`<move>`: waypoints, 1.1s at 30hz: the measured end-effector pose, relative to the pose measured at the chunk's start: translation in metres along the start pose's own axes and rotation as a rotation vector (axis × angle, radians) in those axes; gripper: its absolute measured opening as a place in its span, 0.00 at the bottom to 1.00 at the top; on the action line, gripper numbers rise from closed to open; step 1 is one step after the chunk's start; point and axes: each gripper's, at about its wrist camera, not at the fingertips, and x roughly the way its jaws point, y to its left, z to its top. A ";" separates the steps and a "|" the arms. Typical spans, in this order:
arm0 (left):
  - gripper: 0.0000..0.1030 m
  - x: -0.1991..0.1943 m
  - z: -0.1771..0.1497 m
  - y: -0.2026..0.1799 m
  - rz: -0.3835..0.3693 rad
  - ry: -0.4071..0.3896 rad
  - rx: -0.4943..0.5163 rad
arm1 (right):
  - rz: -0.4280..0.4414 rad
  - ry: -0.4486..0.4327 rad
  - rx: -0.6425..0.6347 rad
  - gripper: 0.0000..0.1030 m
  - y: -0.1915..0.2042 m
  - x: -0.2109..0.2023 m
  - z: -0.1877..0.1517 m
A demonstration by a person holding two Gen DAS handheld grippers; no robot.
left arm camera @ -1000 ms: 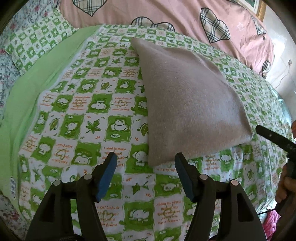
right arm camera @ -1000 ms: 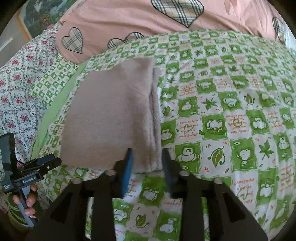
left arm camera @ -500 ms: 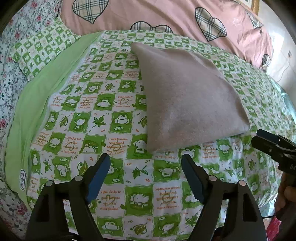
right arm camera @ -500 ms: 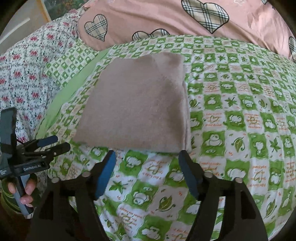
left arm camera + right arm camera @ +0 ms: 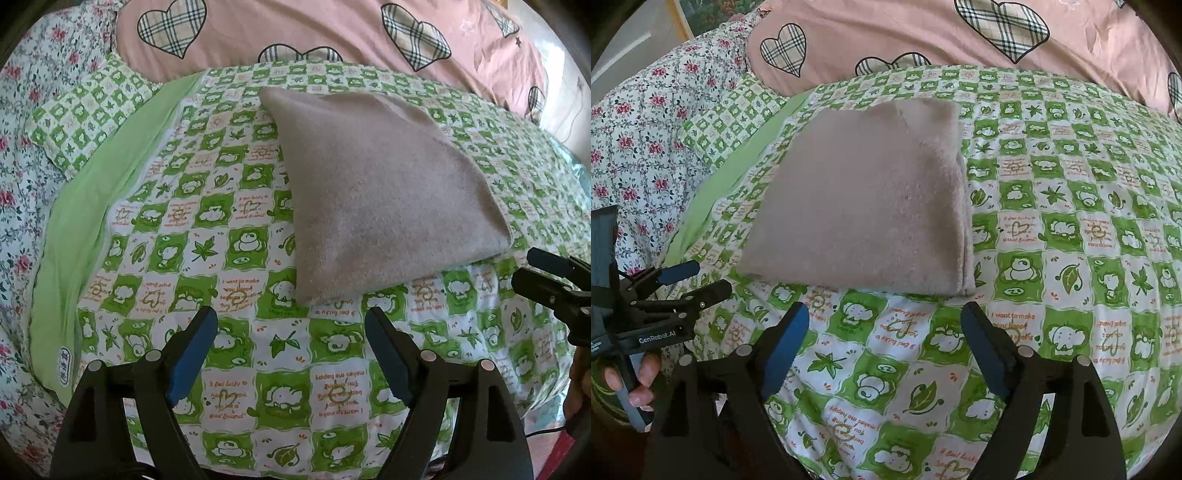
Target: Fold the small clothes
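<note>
Left wrist view. Left tool spread wide, nothing between its blue pads, hovering over bare bedspread just short of the near corner of the garment. Garment: a beige fleecy piece lying flat on the bed as a compact, roughly square packet, clear of both tools. The right tool shows at the right edge, beside the packet's right corner; only its finger ends are in frame and the holding hand is cut off.

Judgement: the folding looks finished or near it; step in hand reads as release and stand-off. If one more fold is wanted, the next move calls for both tools to close on the near edge, one per corner, and carry it over to the far edge.

Right wrist view. Right tool also wide and empty, just short of the packet's near edge. Layered edges stack along the packet's right side, so it is several plies thick. The left tool sits at lower left, apart from the cloth, with fingers of the holding hand wrapped on its handle.

Hard to make out: what kind of garment this is; the ply count; whether the underside lies smooth. Pink heart-print quilt and floral sheet lie beyond.
</note>
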 end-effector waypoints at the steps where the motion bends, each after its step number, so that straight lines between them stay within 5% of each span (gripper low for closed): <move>1: 0.80 0.000 0.001 0.000 0.003 0.000 0.000 | 0.001 0.000 -0.002 0.82 0.000 0.000 0.001; 33: 0.82 0.012 0.054 -0.005 -0.016 -0.058 -0.003 | 0.010 -0.007 -0.018 0.84 -0.006 0.026 0.058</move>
